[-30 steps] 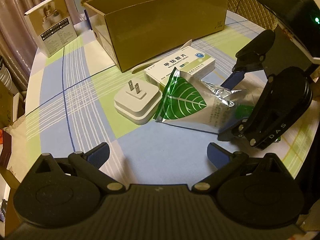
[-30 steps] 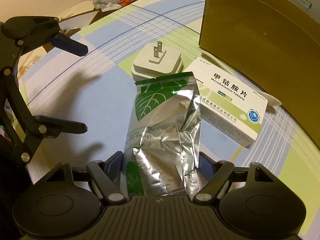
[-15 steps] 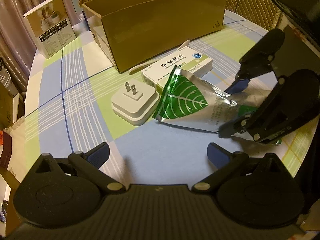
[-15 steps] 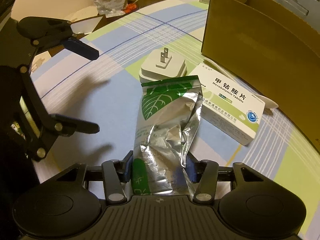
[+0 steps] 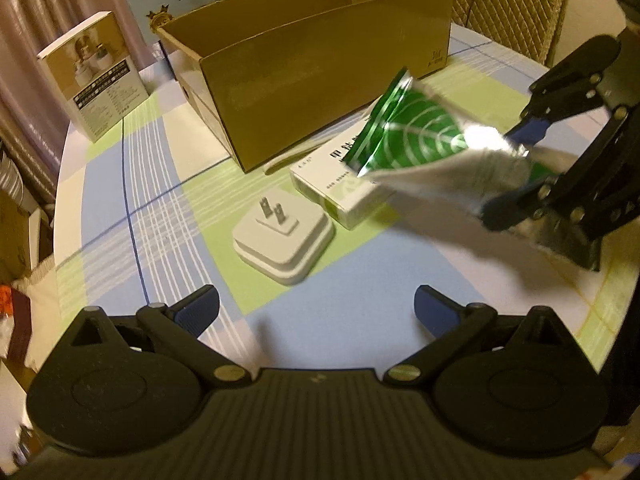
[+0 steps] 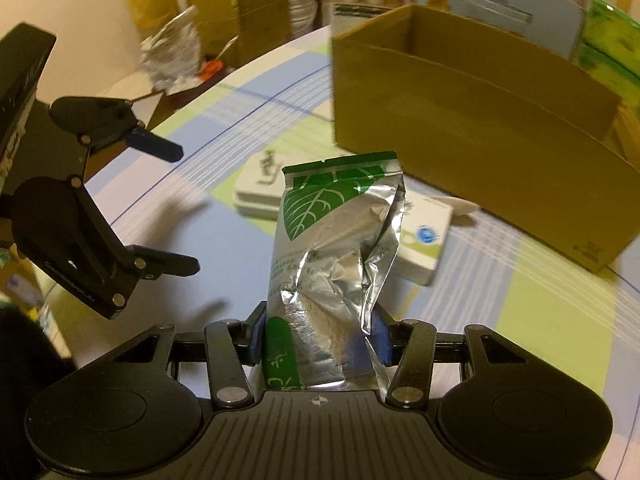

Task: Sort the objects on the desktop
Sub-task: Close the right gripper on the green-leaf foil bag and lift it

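My right gripper (image 6: 318,340) is shut on the lower end of a silver foil pouch (image 6: 340,248) with a green leaf print. The pouch (image 5: 432,148) hangs in the air above the table, its green top tilted toward the open cardboard box (image 5: 312,80). Beneath it lie a white medicine box (image 5: 340,184) and a white plug adapter (image 5: 284,240) with its prongs up. My left gripper (image 5: 316,308) stands open near the table's front, nothing between its fingers. In the right wrist view the left gripper (image 6: 176,208) shows at the left, the box (image 6: 480,152) ahead.
A small printed carton (image 5: 94,76) stands upright at the table's far left. A grey-blue box (image 5: 200,0) stands behind the cardboard box. The round table (image 5: 160,184) has a checked cloth. Clutter and stacked cartons (image 6: 224,12) lie beyond the table's edge.
The right gripper closed on the foil pouch and lifted it off the table, tipping its top toward the cardboard box. The left gripper stayed put and open.
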A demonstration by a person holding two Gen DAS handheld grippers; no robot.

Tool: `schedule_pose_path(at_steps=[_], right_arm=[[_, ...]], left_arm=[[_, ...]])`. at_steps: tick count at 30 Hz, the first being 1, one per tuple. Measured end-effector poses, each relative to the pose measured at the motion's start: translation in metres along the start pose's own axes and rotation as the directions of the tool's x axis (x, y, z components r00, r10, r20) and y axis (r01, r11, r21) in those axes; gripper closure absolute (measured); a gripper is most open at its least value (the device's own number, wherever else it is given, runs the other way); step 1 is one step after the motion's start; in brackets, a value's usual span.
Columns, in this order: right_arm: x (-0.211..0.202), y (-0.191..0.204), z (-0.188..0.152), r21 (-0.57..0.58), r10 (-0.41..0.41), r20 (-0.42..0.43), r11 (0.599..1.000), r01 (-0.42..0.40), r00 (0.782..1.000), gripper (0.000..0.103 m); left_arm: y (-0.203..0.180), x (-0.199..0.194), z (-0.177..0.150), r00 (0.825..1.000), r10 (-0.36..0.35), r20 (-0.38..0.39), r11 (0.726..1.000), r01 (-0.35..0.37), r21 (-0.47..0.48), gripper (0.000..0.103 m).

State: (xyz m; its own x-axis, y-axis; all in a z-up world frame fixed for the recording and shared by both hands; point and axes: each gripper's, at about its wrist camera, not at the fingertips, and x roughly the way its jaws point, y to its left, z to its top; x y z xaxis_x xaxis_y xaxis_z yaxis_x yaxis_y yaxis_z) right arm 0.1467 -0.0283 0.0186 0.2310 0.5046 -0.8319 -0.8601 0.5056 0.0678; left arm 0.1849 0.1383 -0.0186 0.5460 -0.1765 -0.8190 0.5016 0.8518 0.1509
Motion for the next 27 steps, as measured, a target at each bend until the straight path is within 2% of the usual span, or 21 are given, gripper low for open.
schedule_pose_path(at_steps=[4,8,13,16,20,27], right_arm=[[0.002,-0.012,0.006,0.055,-0.02,0.011,0.998,0.019,1.0,0.055],[0.008,-0.022,0.011,0.12,-0.033,0.024,0.992,0.03,0.999,0.055],[0.016,-0.033,0.016,0.168,-0.038,0.042,0.985,0.03,0.998,0.055],[0.02,-0.035,0.017,0.191,-0.043,0.049,0.981,0.033,0.998,0.055],[0.027,-0.038,0.022,0.208,-0.041,0.063,0.978,0.027,0.997,0.055],[0.032,-0.043,0.021,0.235,-0.036,0.073,0.972,0.018,0.997,0.055]], left_arm=[[0.013,0.013,0.01,1.0,0.017,0.0,0.999,-0.017,0.035,0.001],[0.026,0.028,0.02,1.0,0.003,0.005,0.998,-0.004,0.061,0.001],[0.033,0.048,0.029,1.0,-0.03,-0.009,0.989,0.031,0.145,0.006],[0.036,0.058,0.031,0.997,-0.075,-0.023,0.983,0.078,0.165,0.009],[0.038,0.066,0.033,0.992,-0.126,-0.028,0.978,0.128,0.166,0.012],[0.039,0.077,0.033,0.985,-0.169,-0.041,0.971,0.174,0.162,0.02]])
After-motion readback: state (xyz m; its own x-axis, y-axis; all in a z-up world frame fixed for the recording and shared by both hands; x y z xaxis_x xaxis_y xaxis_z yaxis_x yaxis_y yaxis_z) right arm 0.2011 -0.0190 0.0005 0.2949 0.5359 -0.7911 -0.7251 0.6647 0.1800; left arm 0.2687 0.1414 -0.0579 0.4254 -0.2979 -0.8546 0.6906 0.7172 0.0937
